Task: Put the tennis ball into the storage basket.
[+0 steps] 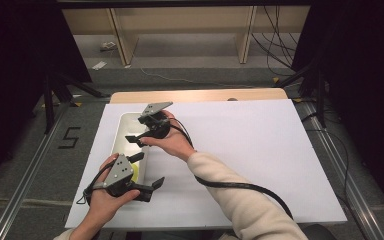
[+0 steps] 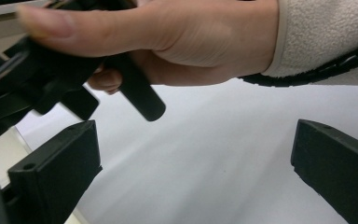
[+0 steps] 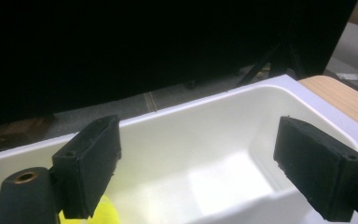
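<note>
The tray (image 3: 242, 116) looks like smooth white plastic with a soft gloss that catches the light on its floor. The yellow thing (image 3: 103, 212) inside the tray has a matt, bright surface; its material cannot be told. Both grippers, left (image 1: 150, 181) and right (image 1: 134, 141), have matt black plastic jaws with a fine grain, and a dull grey plate on top. The board (image 1: 260, 145) under the tray is matt white, smooth like paper or foam. Beyond it, the table (image 1: 200, 95) shows pale wood. The sleeve (image 2: 326, 32) is nubbly cream fleece.
</note>
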{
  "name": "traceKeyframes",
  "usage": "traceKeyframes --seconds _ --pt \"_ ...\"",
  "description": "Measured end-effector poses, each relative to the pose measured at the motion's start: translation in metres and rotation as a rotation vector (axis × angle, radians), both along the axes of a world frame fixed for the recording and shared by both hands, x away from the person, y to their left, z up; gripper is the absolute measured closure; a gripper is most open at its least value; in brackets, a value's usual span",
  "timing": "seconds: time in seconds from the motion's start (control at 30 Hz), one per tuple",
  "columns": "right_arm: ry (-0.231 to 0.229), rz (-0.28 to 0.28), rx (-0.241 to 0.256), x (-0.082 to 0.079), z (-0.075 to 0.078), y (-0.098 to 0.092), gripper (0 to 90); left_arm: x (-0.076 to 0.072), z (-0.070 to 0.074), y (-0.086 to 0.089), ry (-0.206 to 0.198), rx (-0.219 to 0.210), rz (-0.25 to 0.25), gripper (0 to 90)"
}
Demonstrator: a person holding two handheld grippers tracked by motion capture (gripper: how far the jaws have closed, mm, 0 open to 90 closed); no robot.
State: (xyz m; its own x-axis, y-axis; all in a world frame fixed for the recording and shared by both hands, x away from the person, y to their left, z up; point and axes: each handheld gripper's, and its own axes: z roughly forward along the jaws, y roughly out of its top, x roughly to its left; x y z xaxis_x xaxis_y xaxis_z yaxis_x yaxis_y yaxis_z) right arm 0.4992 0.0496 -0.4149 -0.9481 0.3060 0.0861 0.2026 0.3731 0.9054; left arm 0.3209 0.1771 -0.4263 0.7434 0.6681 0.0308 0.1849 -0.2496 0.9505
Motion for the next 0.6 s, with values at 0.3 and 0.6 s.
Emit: traceKeyframes --seconds 0.3,0.6 --pt "-0.011 -0.042 0.012 0.001 0.004 -0.031 15.4 0.0 0.0 0.0 0.0 0.002 0.0 0.8" --pt "-0.028 -0.081 0.016 -0.001 0.009 -0.059 15.4 0.0 -0.001 0.0 0.002 0.002 0.001 0.8"
